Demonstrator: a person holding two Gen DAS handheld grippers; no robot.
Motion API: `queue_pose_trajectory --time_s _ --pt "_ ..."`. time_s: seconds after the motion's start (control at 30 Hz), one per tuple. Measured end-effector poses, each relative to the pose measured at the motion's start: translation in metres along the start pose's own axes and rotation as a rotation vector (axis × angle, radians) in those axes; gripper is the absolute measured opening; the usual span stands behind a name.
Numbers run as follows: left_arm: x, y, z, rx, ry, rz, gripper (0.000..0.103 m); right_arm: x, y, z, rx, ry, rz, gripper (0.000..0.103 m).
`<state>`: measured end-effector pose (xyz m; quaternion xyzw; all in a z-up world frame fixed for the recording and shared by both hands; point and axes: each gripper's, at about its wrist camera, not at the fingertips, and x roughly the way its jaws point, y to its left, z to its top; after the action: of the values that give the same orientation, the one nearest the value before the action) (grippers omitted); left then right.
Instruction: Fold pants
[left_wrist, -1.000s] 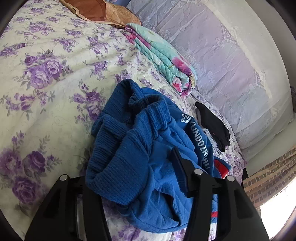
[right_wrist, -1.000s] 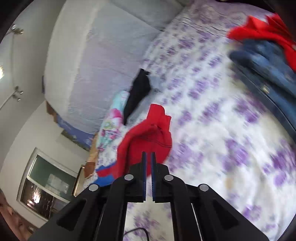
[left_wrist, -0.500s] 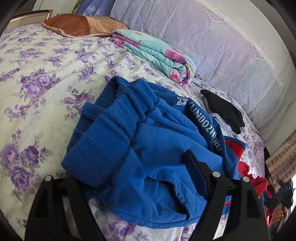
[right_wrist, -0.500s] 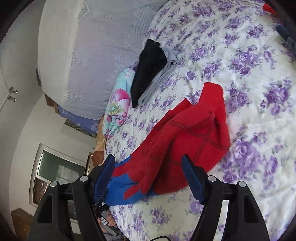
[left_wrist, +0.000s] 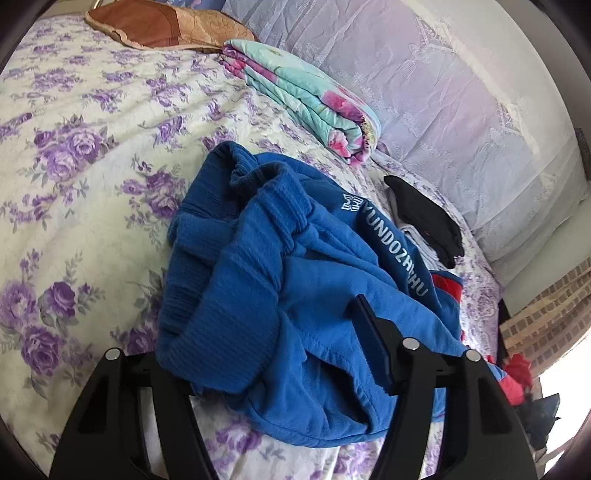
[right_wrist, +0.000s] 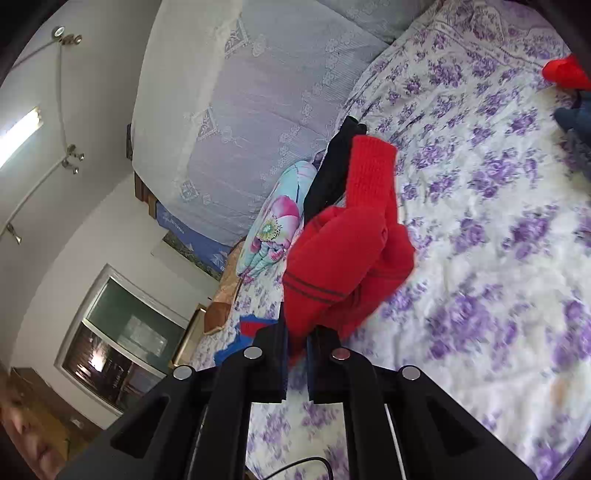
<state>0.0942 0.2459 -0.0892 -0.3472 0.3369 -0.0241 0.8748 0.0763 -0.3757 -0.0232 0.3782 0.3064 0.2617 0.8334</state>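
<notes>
The pants are blue at the waist end and red at the leg end. In the left wrist view the blue part (left_wrist: 280, 280), with white lettering, lies crumpled on the floral bedspread (left_wrist: 74, 177). My left gripper (left_wrist: 273, 350) is open, its jaws wide on either side of the blue fabric; the left fingertip is hidden under the cloth. In the right wrist view my right gripper (right_wrist: 297, 341) is shut on the red leg (right_wrist: 351, 240) and holds it up off the bed.
A folded floral blanket (left_wrist: 306, 92) and a brown pillow (left_wrist: 162, 26) lie by the padded headboard (left_wrist: 461, 92). Folded black and grey clothes (left_wrist: 424, 221) sit beside the pants. Red and dark clothes (right_wrist: 569, 92) lie at the bed's far right.
My right gripper was open around the red leg half a second ago and has now shut on it and lifted it. My left gripper stays open over the blue part.
</notes>
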Motion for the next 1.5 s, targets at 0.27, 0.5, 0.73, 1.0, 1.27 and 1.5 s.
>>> queue_pose_trajectory --time_s 0.27,0.5,0.73,1.0,1.27,1.5 --pt "-0.013 0.013 -0.01 -0.054 0.054 -0.039 0.042 -0.063 -0.074 -0.056 0.275 0.024 -0.185 0.023" --pt "-0.014 0.018 -0.013 -0.069 0.049 -0.038 0.034 -0.068 -0.038 -0.031 0.127 -0.082 -0.222 0.037" --pt "-0.019 0.021 -0.014 -0.067 0.061 -0.024 0.029 -0.01 -0.048 -0.04 0.114 0.139 -0.22 0.04" --pt "-0.043 0.01 -0.005 0.006 0.032 0.081 0.059 -0.028 -0.066 -0.035 0.208 0.103 -0.22 0.037" --pt "-0.039 0.006 0.055 0.034 -0.066 0.139 0.067 0.036 -0.038 0.021 0.206 0.121 -0.106 0.061" --pt "0.033 0.022 0.099 0.005 0.047 0.176 0.067 0.083 -0.043 0.026 0.295 0.181 -0.097 0.063"
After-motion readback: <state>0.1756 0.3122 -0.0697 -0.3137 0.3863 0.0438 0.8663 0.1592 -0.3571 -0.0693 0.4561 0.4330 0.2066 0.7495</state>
